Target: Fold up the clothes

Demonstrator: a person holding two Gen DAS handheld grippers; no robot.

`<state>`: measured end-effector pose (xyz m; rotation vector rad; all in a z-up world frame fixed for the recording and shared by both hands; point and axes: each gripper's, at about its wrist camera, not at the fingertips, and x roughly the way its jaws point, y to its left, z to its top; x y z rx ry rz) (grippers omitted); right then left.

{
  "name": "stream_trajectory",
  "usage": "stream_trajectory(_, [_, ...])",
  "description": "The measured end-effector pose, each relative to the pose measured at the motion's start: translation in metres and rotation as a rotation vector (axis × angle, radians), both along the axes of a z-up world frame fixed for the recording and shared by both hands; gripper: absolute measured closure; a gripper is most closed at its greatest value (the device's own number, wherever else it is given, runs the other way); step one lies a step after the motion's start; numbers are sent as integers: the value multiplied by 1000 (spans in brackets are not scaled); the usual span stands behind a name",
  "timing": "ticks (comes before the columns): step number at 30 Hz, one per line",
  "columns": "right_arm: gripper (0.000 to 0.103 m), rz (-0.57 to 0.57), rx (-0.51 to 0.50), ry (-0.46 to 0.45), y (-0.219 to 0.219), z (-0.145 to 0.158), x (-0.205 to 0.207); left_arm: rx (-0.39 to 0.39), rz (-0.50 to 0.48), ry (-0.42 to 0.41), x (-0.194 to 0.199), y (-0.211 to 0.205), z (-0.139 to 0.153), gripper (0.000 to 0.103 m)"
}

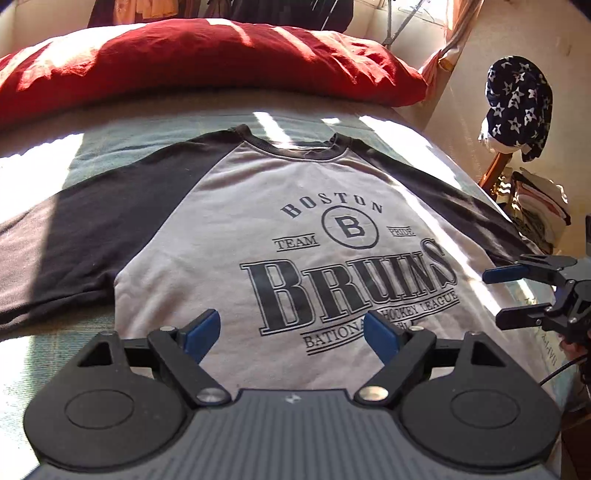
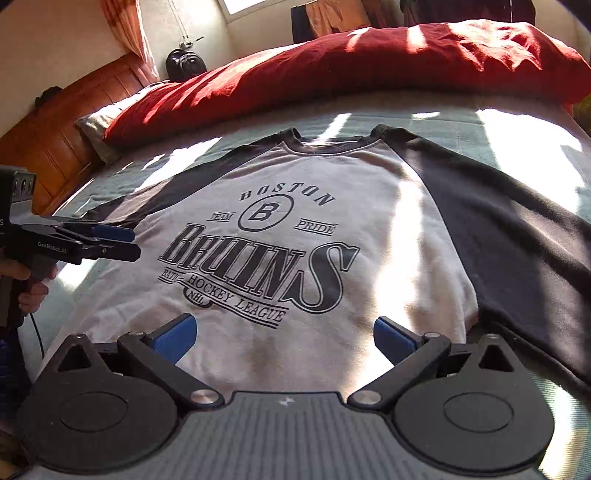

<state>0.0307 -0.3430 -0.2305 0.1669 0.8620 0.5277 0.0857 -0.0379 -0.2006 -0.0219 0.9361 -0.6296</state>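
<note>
Sunlit bed (image 1: 44, 354) carries a grey Boston Bruins raglan shirt (image 1: 229, 221), spread flat face up, sleeves out, ready for folding. Left gripper (image 1: 291, 332) hovers above its hem, jaws wide and empty; right gripper (image 2: 284, 336) likewise. Behind lies a red duvet (image 1: 184, 62), well clear; nothing blocks the shirt.

Hard sunlight falls in blown-out white bands across the shirt (image 1: 229, 236) and the bed (image 2: 524, 125) around it, with deep shadow between the bands. Beyond the shirt a window (image 2: 258, 5) glares white. Fisheye bending curves both views and darkens their corners; focus is sharp
</note>
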Motion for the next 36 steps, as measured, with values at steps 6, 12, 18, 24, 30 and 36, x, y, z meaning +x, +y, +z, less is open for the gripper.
stream_trajectory(6, [0, 224, -103, 13, 51, -17, -16, 68, -107, 89, -17, -39, -30, 18])
stream_trajectory(12, [0, 218, -203, 22, 25, -24, -55, 126, -73, 83, -52, 2, -36, 17])
stream_trajectory(18, [0, 162, -248, 61, 9, -16, -85, 178, -52, 86, -79, 17, -19, 16])
stream_trajectory(24, [0, 177, -257, 29, 35, 6, -101, 125, -153, 43, -111, -10, -1, 16])
stream_trajectory(30, [0, 222, -284, 12, 60, 15, -120, 133, -182, 84, -138, -17, -16, 16])
stream_trajectory(36, [0, 223, -297, 66, 70, -3, -132, 96, -123, 107, -165, 9, -29, 16])
